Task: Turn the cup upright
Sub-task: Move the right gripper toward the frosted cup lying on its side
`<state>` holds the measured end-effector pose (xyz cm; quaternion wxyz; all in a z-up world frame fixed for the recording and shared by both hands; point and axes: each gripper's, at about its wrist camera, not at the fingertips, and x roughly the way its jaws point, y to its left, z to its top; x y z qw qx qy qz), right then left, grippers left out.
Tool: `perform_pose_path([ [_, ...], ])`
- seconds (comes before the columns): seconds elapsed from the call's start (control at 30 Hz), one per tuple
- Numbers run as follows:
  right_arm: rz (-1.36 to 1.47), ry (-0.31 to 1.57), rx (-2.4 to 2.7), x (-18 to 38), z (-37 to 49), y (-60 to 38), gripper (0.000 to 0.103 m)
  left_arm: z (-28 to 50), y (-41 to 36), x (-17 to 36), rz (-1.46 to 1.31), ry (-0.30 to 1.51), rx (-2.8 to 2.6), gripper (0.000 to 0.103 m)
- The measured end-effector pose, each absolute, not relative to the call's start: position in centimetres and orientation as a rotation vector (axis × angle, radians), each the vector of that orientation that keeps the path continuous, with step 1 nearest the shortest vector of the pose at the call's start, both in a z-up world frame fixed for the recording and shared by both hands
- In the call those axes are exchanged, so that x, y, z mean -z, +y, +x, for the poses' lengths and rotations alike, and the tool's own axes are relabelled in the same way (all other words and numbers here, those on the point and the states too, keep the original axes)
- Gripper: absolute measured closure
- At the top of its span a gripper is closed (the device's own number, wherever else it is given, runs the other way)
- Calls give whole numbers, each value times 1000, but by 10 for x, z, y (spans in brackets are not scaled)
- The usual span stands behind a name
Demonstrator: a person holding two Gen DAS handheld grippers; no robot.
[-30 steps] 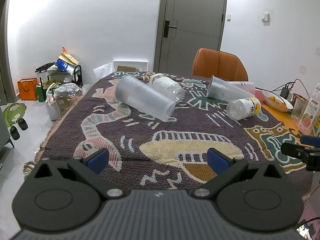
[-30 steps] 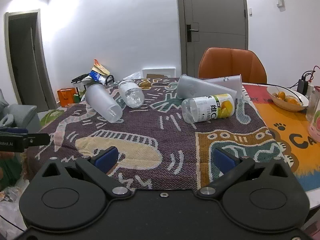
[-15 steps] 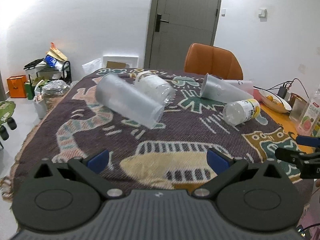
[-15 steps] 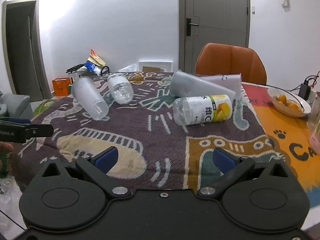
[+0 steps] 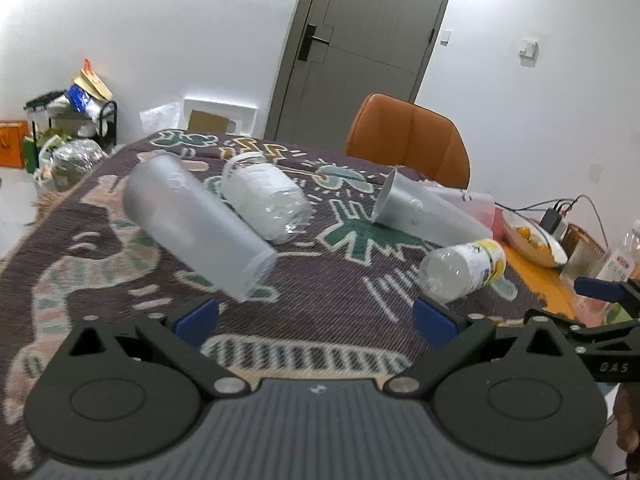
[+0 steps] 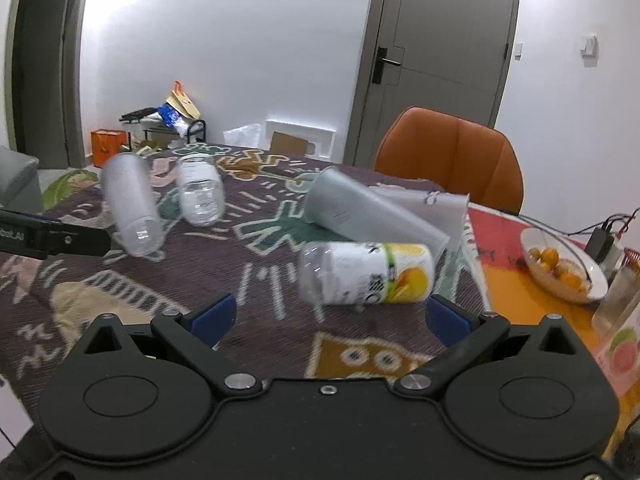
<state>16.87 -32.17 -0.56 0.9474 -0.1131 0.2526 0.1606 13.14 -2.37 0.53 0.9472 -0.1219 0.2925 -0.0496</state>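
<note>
Several cups lie on their sides on a patterned tablecloth [image 5: 340, 300]. A frosted cup [image 5: 196, 236] lies at the left, its mouth toward me; it also shows in the right wrist view [image 6: 130, 208]. A clear cup [image 5: 264, 200] lies beside it. A grey cup [image 5: 424, 212] and a yellow-labelled cup [image 5: 464, 272] lie to the right. My left gripper [image 5: 316, 320] is open and empty, just short of the frosted cup. My right gripper [image 6: 330, 318] is open and empty, just short of the yellow-labelled cup [image 6: 368, 272].
An orange chair [image 6: 452, 160] stands behind the table. A bowl of oranges [image 6: 560, 268], a glass [image 6: 616, 300] and a charger with cables [image 5: 554, 218] are at the right. Bags and a rack [image 5: 68, 120] stand on the floor at the left.
Both grippers have moved forward over the table toward the cups, which now look larger. Both stay open and empty. No cup has moved.
</note>
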Motion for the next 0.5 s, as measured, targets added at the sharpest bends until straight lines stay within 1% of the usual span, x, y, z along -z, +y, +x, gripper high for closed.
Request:
perform_pose_path([
  [0.5,-437,540,-372,-4,261,-311,0,205,-23,2,-410,682,66,2],
])
